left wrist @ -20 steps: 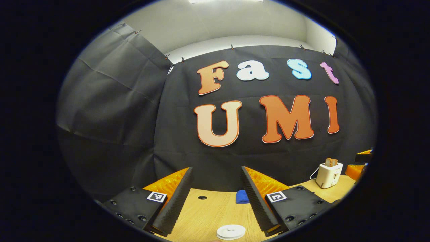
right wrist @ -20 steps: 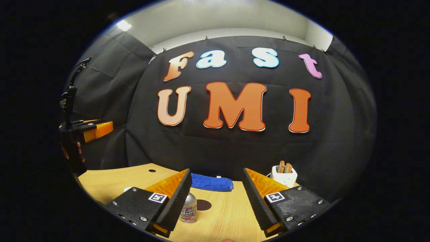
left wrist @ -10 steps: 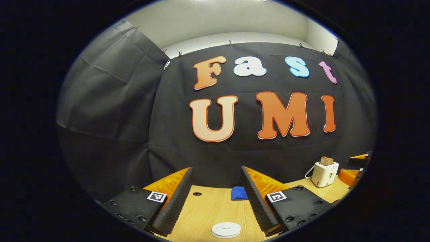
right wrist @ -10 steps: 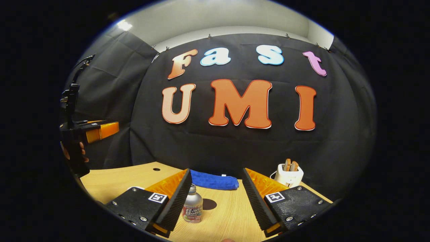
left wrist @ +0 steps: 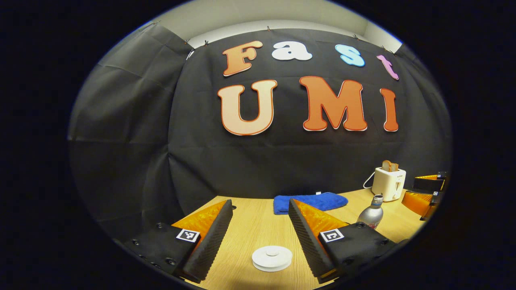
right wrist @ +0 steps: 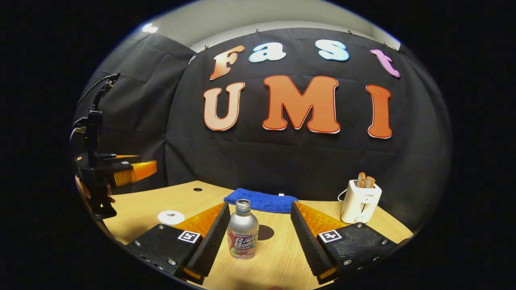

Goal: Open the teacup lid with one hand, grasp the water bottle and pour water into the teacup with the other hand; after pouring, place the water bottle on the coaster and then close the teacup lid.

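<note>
A light wooden table is seen, on which stand a silver water bottle, a white teacup lid, a dark round coaster, a folded blue cloth and a white toaster.

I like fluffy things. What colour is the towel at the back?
Blue towel, clearest in the right gripper view.

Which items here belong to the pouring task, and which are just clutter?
Task items: teacup lid, water bottle, dark coaster behind the bottle.
Just lying about: blue towel, white toaster with bread slices in it.
</note>
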A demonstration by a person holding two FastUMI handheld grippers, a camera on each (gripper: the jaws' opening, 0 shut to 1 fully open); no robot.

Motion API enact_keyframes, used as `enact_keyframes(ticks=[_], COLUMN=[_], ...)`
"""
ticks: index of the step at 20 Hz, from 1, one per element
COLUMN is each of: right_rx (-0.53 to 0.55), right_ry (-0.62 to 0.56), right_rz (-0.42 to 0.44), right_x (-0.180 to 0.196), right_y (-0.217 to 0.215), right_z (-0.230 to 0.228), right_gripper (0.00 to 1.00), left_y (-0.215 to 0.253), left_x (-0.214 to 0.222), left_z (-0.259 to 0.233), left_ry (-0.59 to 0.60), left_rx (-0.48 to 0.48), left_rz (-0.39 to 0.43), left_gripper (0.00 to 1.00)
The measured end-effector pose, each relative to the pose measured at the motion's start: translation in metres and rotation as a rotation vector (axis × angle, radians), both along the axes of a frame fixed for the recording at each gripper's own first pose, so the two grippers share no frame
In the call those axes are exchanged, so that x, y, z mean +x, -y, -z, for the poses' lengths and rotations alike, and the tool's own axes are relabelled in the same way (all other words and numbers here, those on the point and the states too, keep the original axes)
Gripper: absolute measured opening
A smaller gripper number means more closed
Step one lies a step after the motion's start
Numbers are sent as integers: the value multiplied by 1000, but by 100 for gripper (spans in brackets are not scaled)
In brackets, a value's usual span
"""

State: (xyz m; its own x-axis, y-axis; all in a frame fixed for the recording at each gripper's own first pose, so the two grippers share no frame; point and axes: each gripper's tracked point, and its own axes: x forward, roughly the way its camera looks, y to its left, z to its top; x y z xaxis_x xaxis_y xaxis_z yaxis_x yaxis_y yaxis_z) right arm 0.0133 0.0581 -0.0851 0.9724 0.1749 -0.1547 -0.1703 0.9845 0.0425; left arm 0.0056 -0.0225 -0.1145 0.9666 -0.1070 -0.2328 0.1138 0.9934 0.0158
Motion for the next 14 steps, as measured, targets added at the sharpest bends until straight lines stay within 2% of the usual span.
enact_keyframes(ticks=[5,11,12,14], right_rx=[-7,-6,-7,-9], right_ry=[-63,-168,-183,-205], right_rz=[-31,-75,-77,-81], right_x=[4,9,10,13], right_y=[-11,-24,-24,-26], right_z=[31,74,79,89], right_gripper=[91,91,91,91], left_y=[7,16,16,18], left_x=[-3,-5,-4,-4], left_z=[40,88,96,112], left_ry=[-81,-188,-204,-241], left_rx=[10,25,24,23], left_rz=[38,87,92,102], left_gripper=[93,93,90,94])
